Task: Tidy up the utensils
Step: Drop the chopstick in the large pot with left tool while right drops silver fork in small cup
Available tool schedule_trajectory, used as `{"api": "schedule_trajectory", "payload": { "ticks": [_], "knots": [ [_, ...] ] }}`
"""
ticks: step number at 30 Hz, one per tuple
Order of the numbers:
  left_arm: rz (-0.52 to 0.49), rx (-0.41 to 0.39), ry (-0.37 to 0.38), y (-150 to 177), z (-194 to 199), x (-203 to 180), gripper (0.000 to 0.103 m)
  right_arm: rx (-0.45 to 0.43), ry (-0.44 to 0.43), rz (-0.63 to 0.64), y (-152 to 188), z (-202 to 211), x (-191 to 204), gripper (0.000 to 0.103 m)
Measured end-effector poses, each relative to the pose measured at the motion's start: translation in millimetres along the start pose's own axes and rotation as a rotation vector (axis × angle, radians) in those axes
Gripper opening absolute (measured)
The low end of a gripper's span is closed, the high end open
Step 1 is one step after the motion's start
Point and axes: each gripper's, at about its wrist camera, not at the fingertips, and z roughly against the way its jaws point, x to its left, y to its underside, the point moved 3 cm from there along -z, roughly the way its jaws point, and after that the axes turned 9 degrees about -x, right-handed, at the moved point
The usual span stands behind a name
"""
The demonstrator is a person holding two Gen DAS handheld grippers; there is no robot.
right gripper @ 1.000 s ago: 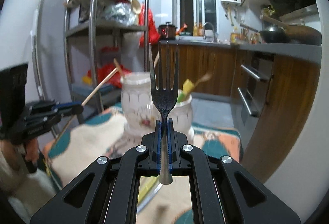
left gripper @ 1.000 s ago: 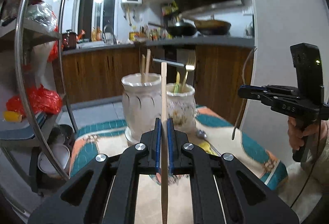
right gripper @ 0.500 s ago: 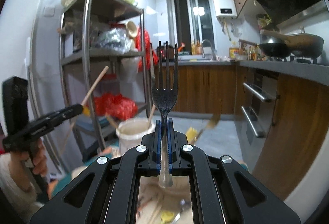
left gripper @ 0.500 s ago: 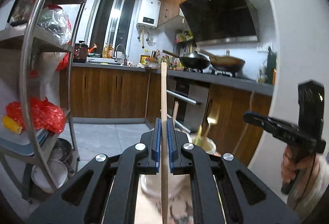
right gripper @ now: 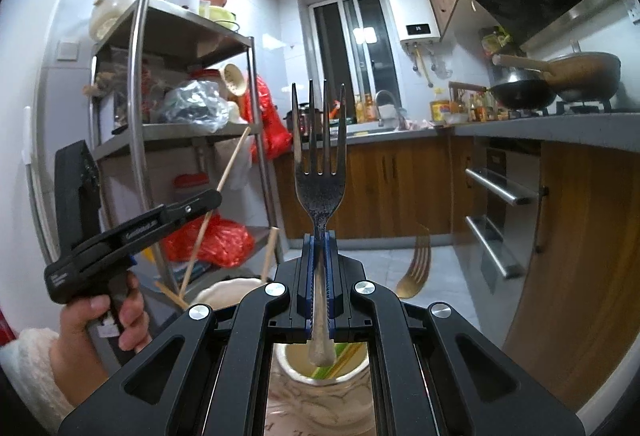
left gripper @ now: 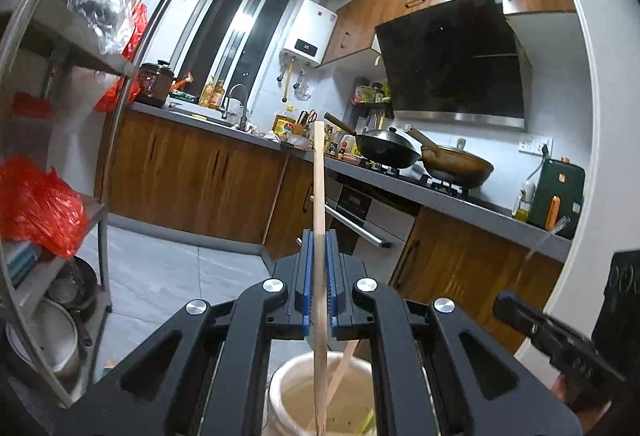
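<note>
Two jars wait below, one for each kind of utensil. Over the wide white jar (left gripper: 320,396), the left tool (left gripper: 319,276) stands clamped on an upright chopstick (left gripper: 319,196); over the smaller jar (right gripper: 320,392), the right tool (right gripper: 319,276) grips a fork (right gripper: 320,188) tines-up, ready for lowering.

Metal shelf rack (right gripper: 256,124) — red bags (right gripper: 212,242), bowls (right gripper: 112,12) on it.
</note>
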Motion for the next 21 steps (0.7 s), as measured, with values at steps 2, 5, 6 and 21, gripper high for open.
{"api": "schedule_trajectory", "payload": {
  "ticks": [2,5,6,21],
  "knots": [
    [-0.005,-0.01,-0.01,3,-8,1,0.006,0.0,0.001,-0.011,4,-2,-3,0.006],
    [0.002,-0.008,-0.02,9,-15,4,0.006,0.02,0.0,-0.03,11,-9,-9,0.006],
    [0.015,-0.001,-0.015,13,-15,6,0.006,0.033,-0.003,-0.034,14,-11,-11,0.006],
    [-0.064,0.048,-0.043,28,38,4,0.006,0.162,0.011,-0.049,47,-22,-15,0.006]
  ]
}}
